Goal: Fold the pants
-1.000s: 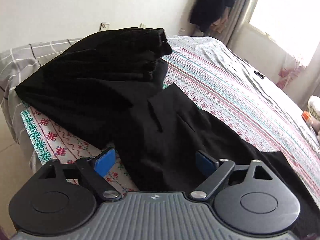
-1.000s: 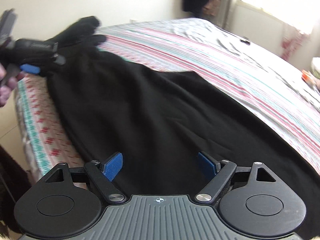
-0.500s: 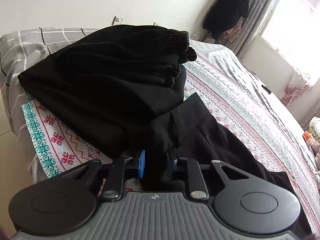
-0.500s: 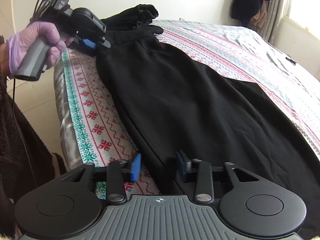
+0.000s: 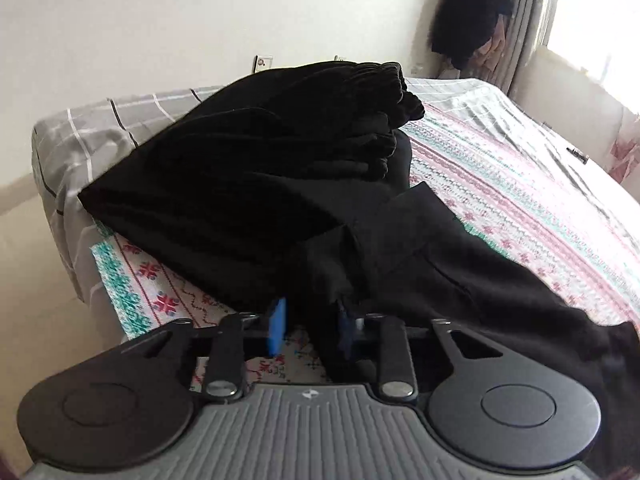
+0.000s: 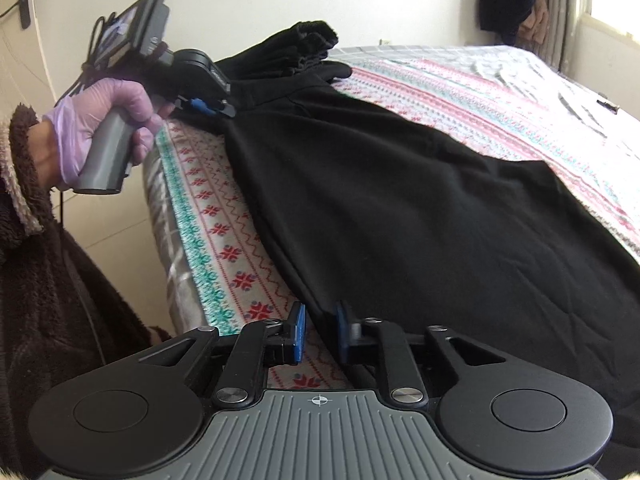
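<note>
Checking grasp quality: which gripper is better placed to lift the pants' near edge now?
Likely right. The right gripper, jaws just closed in, straddles the pants edge narrowly. The left gripper has just been opening, a gap showing beside the waistband.

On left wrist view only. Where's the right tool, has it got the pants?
Observer: The right tool sits on the near side edge of the pants, away from the waistband; its jaws have just been closing onto that edge.
Operator: Leg lying flat?
Observer: Yes, it is spread flat across the patterned sheet, with few wrinkles.
Operator: Anything beside the bed?
Observer: Only the person's brown fleece coat, close to the bed edge.
</note>
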Tool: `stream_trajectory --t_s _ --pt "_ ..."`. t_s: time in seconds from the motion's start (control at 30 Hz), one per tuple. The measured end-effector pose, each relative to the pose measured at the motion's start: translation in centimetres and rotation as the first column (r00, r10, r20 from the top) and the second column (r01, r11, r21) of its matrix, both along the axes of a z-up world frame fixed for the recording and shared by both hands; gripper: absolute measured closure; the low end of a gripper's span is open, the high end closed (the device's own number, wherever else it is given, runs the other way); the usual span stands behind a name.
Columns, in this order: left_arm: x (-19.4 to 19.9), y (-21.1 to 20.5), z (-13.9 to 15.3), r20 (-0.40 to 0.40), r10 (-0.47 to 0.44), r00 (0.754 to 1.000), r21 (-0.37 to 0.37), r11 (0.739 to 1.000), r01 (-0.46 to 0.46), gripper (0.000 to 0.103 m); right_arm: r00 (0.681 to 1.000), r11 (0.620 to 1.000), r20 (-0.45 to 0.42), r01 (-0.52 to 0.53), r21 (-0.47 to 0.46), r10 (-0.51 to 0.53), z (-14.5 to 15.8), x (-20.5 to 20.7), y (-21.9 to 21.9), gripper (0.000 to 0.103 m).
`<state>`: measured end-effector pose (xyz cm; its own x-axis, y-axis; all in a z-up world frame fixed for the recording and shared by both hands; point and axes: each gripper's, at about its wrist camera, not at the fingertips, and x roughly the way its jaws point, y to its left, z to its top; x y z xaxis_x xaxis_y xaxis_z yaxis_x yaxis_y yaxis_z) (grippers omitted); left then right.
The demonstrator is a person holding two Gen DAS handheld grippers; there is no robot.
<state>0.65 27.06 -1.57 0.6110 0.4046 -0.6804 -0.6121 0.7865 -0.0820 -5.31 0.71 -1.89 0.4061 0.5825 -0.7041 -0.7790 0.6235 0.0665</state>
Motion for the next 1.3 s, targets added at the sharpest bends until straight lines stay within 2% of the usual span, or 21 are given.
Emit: stream_trajectory --t_s 0.03,0.07,0.17,0.3,0.4,0.5,0.63,0.7,0.8,0.97,1.07,1.13,1.2,1.3 --pt "-0.1 -0.4 0.2 -0.008 0.012 1.0 0.041 0.999 -0.012 0.023 1.0 1.0 -0.01 -0.004 0.01 0.004 0.2 0.0 -0.2 0.079" --pt "-0.3 -0.7 0.5 -0.001 0.018 1.0 0.066 0.998 -0.018 0.018 1.0 1.0 -0.015 -0.001 0.024 0.001 0.4 0.1 -0.4 0.073" --pt "-0.8 -1.3 1.4 0.044 -0.009 0.999 0.077 0.997 0.005 0.017 0.999 0.998 0.013 0.039 0.051 -0.04 1.2 0.2 -1.1 0.055" --pt "-0.9 -3.0 2.2 0.09 -0.082 0.993 0.094 0.993 0.074 0.012 0.989 0.989 0.066 0.131 0.063 -0.135 2.0 1.0 -2.6 0.046" --pt "-0.4 -4.8 2.5 0.095 -0.162 0.982 0.116 0.982 0.151 0.007 0.968 0.971 0.087 0.23 0.058 -0.235 2.0 2.1 -4.4 0.041" --pt "-0.3 -6.8 2.3 0.104 -0.235 0.966 0.123 0.967 0.222 0.004 0.931 0.935 0.081 0.354 0.032 -0.355 1.8 3.8 -6.7 0.041" --pt "0.3 -10.1 1.3 0.085 -0.372 0.924 0.075 0.928 0.366 0.003 0.833 0.834 0.051 0.552 0.006 -0.551 1.1 5.9 -11.3 0.041" --pt "0.6 -12.4 0.7 0.075 -0.453 0.888 0.062 0.891 0.45 0.003 0.775 0.775 0.021 0.632 0.007 -0.632 0.7 6.6 -14.0 0.041" --pt "0.9 -16.2 -0.3 0.066 -0.578 0.813 0.052 0.816 0.576 0.003 0.697 0.697 -0.007 0.717 0.017 -0.717 0.2 7.0 -17.9 0.041" --pt "1.0 -22.4 -2.1 0.042 -0.755 0.655 0.055 0.656 0.753 0.002 0.597 0.597 -0.042 0.802 0.016 -0.801 -0.7 7.4 -21.9 0.041" --pt "1.2 -25.0 -2.9 0.021 -0.823 0.567 0.072 0.567 0.821 0.002 0.549 0.55 -0.052 0.835 0.002 -0.834 -1.1 8.2 -23.0 0.041" --pt "0.9 -27.0 -3.5 0.021 -0.855 0.518 0.09 0.517 0.851 0.002 0.519 0.521 -0.075 0.853 -0.015 -0.852 -1.4 8.9 -23.7 0.041" --pt "0.8 -28.2 -3.9 0.017 -0.877 0.479 0.104 0.478 0.872 0.002 0.484 0.487 -0.092 0.874 -0.007 -0.87 -1.7 9.5 -24.5 0.041" --pt "0.9 -29.4 -4.5 0.0 -0.901 0.433 0.103 0.431 0.896 0.001 0.47 0.473 -0.081 0.881 -0.012 -0.879 -1.7 10.7 -25.1 0.041"
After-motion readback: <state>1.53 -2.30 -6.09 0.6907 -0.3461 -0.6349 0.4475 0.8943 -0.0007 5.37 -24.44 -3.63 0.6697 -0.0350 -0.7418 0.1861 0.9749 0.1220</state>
